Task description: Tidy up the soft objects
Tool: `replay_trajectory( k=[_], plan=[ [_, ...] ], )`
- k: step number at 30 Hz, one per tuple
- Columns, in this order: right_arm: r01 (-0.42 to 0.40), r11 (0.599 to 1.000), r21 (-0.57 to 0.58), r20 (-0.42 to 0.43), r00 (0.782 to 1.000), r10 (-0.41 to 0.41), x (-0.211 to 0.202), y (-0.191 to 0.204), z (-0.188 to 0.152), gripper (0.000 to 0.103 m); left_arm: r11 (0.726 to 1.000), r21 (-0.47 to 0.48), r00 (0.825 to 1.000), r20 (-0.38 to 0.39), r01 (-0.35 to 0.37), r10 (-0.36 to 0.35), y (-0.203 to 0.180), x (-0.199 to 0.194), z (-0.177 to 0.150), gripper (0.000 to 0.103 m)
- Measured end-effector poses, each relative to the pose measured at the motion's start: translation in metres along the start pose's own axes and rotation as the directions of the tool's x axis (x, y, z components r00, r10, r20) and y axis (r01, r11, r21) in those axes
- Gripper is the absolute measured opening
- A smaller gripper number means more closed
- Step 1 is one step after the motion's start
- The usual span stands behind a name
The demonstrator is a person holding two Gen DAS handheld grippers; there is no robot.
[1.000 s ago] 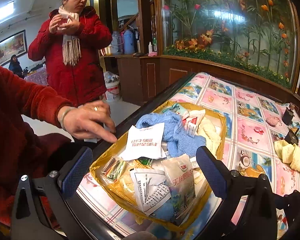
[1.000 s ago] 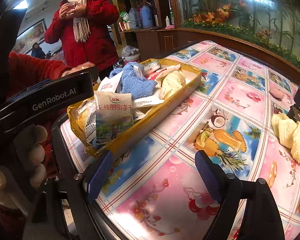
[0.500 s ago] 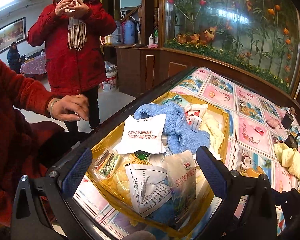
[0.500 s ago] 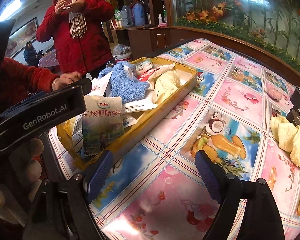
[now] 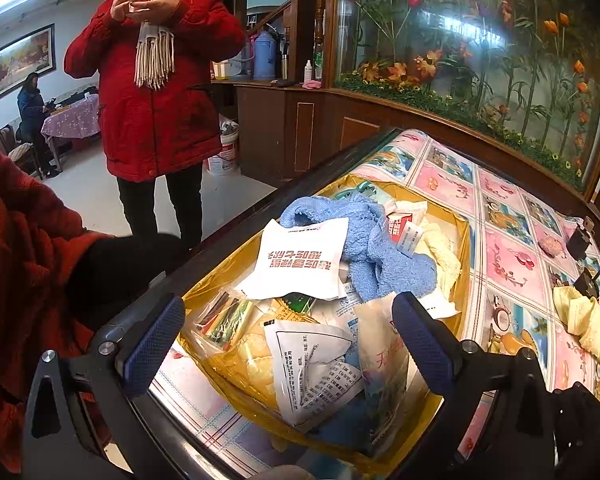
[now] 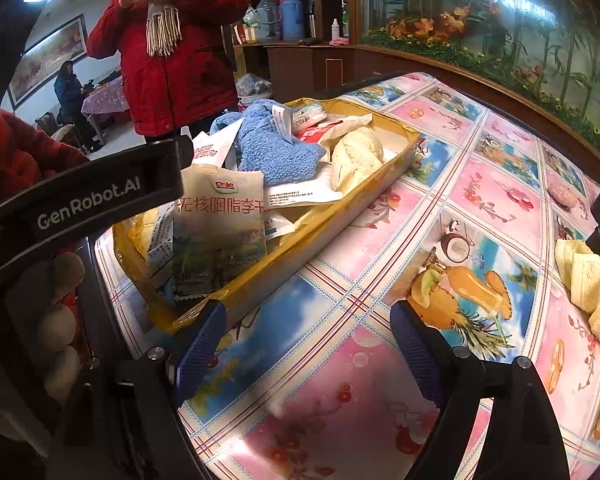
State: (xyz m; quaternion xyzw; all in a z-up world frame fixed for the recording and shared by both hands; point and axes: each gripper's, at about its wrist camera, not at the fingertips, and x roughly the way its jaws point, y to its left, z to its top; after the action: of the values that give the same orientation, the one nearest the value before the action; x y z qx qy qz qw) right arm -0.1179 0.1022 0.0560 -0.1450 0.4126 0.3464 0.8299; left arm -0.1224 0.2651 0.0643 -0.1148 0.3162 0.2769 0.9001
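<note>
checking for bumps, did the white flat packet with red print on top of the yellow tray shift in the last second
No. The white flat packet with red print lies as before against the fluffy blue towel in the yellow tray; only the camera drifted.

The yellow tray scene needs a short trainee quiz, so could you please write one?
1. True or false: the left tool grips the blue towel.
2. What does the right tool hang over? A) the yellow tray B) bare tablecloth C) the yellow cloth
3. Fill in: the blue towel lies in the ___.

Key: 1 false, since both tools are open and empty; 2 B; 3 tray.
</note>
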Motion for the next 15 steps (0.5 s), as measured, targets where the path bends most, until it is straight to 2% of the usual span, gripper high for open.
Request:
replay_trajectory(
  k=[15],
  plan=[
    [-0.005,1.000,-0.008,0.004,1.000,0.006,-0.0035,0.0022,-0.0006,0.086,1.000,0.010,1.000,-0.002,0.007,-0.007,-0.0031,-0.0019,0.0007,0.103]
  ],
)
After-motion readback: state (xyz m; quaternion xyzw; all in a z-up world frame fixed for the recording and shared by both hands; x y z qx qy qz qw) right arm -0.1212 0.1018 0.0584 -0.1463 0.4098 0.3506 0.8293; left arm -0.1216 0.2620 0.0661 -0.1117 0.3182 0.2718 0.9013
